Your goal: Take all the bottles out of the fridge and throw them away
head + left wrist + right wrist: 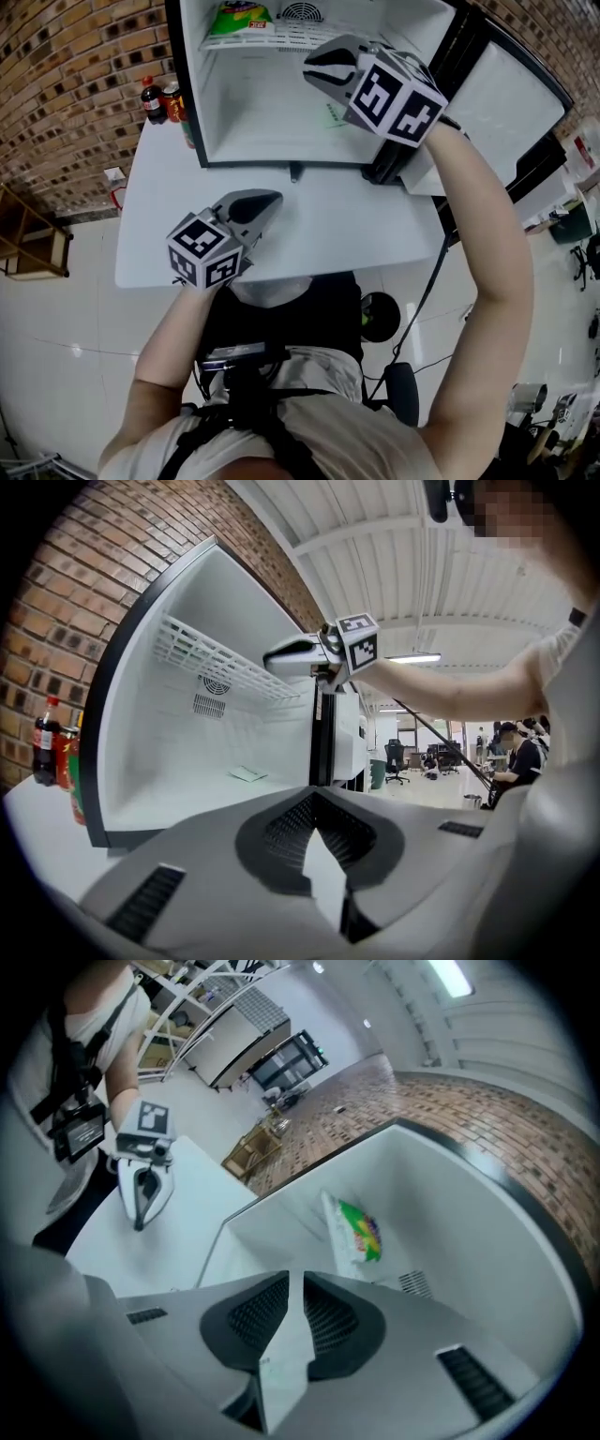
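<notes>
A small white fridge [272, 112] stands open on the white table [328, 230]. Inside I see only a green snack bag [239, 17] [361, 1232] on the wire shelf and a paper slip [333, 114] on the floor of the fridge. A cola bottle [150, 98] [44, 742] and a red can [172, 101] stand on the table left of the fridge. My right gripper [323, 70] [292, 1274] hangs at the fridge opening, jaws slightly parted with nothing between them. My left gripper [267, 204] [314, 794] hovers over the table in front of the fridge, shut and empty.
The fridge door [506, 103] swings open to the right. Another red and green container [77, 794] is half hidden behind the fridge's left wall. A brick wall [66, 75] rises at left, with a wooden rack [28, 239] on the floor below it.
</notes>
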A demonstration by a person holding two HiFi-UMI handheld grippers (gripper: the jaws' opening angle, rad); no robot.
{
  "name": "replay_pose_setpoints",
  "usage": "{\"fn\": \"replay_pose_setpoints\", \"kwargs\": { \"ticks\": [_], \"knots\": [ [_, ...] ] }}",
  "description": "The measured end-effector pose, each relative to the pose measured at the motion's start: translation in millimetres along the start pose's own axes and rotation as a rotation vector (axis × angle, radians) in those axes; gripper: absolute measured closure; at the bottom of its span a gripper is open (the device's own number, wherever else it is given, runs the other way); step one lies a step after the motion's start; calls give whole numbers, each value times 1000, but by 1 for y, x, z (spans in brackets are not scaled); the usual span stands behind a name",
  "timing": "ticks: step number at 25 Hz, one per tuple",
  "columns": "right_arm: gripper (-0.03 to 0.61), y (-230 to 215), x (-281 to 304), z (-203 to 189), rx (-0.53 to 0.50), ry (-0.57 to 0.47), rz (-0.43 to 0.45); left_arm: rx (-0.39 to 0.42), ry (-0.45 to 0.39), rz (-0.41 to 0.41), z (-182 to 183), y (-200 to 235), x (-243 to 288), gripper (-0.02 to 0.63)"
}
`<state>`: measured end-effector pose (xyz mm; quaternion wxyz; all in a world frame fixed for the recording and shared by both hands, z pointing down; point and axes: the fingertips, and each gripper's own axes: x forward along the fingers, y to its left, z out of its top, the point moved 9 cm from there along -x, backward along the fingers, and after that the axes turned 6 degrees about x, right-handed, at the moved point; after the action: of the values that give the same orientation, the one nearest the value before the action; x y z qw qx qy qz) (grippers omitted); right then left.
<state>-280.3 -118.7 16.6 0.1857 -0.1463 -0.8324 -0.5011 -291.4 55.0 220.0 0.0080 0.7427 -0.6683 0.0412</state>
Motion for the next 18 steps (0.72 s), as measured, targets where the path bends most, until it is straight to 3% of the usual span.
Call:
{"fn": "replay_pose_setpoints", "kwargs": {
  "ticks": [5,7,13,18],
  "knots": [
    [519,50,26,-51,-128,218,140,3,12,-8,-4,-3,11,604],
    [488,59,43,-73,-102,272,151,5,12,-9,-4,-6,13,604],
    [471,62,94,-121,371,266,84,15,19,-11,-5,-9,14,604],
    [466,47,126,-159,576,327,-79,14,25,3,-7,-5,10,604]
  ]
}}
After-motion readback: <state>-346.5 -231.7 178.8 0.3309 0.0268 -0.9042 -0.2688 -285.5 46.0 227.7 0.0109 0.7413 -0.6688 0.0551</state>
